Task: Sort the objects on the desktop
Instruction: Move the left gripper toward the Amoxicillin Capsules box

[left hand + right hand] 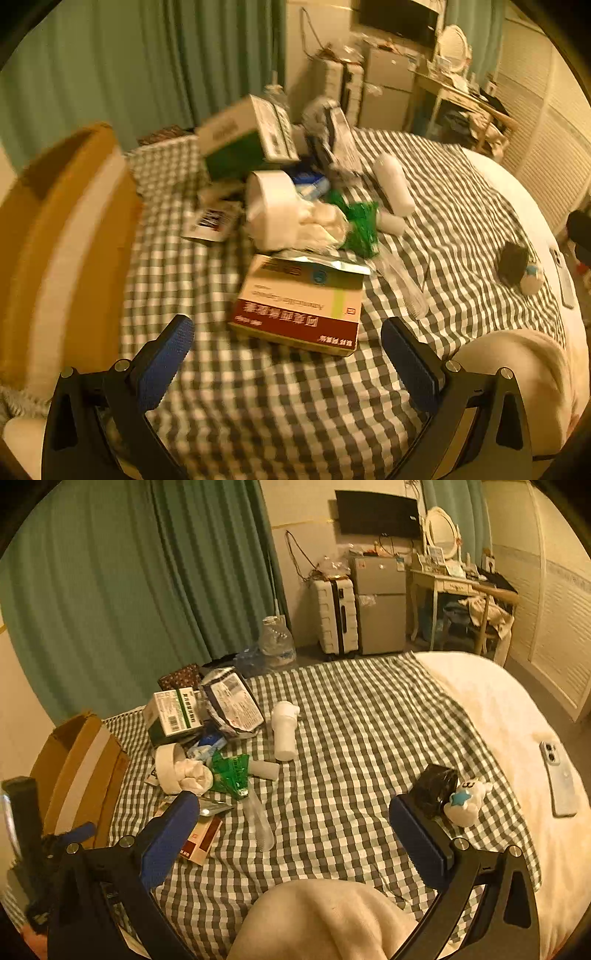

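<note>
Open cardboard box (66, 236) sat left of the left gripper (288, 354), likely the sorting bin. Left gripper was wide open, empty, medicine box (299, 306) just ahead between its fingers; right gripper (295, 834) gaped empty, black tape roll (436, 790) beyond its right finger.

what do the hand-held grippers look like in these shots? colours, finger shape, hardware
Both match: left hand-held gripper and right hand-held gripper have black curved frames, silver bolts at the finger mounts, and flat rectangular fingers with blue textured pads. No cables or sleeves visible.
</note>
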`<state>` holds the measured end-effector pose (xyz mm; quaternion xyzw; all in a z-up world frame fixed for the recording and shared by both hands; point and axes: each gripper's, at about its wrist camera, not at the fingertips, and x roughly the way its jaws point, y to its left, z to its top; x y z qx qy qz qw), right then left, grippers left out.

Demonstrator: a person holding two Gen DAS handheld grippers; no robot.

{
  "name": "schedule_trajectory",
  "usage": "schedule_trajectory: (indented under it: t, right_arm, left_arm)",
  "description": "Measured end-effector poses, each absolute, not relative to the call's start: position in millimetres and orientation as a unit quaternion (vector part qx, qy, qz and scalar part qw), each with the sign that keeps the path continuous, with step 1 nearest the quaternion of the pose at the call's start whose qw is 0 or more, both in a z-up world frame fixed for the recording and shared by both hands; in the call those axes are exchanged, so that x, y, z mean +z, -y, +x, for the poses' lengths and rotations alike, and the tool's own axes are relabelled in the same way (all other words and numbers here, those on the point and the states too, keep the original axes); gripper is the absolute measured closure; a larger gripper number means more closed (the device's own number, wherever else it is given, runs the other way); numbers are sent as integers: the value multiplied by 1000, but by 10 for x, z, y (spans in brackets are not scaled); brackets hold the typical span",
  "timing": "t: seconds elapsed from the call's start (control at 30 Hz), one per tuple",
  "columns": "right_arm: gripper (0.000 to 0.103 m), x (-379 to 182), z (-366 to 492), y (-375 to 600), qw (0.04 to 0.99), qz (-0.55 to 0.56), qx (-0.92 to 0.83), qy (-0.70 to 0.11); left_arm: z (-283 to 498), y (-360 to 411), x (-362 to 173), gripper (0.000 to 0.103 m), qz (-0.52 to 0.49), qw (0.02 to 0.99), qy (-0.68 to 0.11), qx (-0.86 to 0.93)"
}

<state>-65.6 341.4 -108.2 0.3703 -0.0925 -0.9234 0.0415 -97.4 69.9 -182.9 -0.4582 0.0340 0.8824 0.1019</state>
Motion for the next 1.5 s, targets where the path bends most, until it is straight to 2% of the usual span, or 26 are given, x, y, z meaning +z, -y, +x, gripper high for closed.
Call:
schedule_trajectory:
  t: [0.17, 0.33, 0.7, 0.93, 1.23, 1.5]
  right_arm:
    - [0, -1223, -777, -3433, 49, 384, -916, 104]
    - [0, -1338, -881, -3454, 48, 396, -909, 119]
    - [0, -1566, -1115, -3416, 51, 432, -890, 136]
    - [0, -1595, -1153, -3357, 52, 443, -885, 133]
    - [0, -1576, -1147, -3218, 57, 447, -886, 113]
    - [0, -1667, -1207, -3022, 102, 470, -869, 119]
  left_arm:
    - [-1179, -835, -2154, 0, -487, 156, -43, 858]
    - [-1345, -928, -2361, 0, -489, 145, -80, 857]
    - [-1592, -875, -2445, 0, -463, 172, -101, 863]
    - [-1618, -1002, -2509, 0, -436, 176, -143, 871]
    - [-1661, -870, -2464, 0, -454, 159, -115, 869]
    - [-1610, -438, -2274, 0, -498, 152, -7, 854]
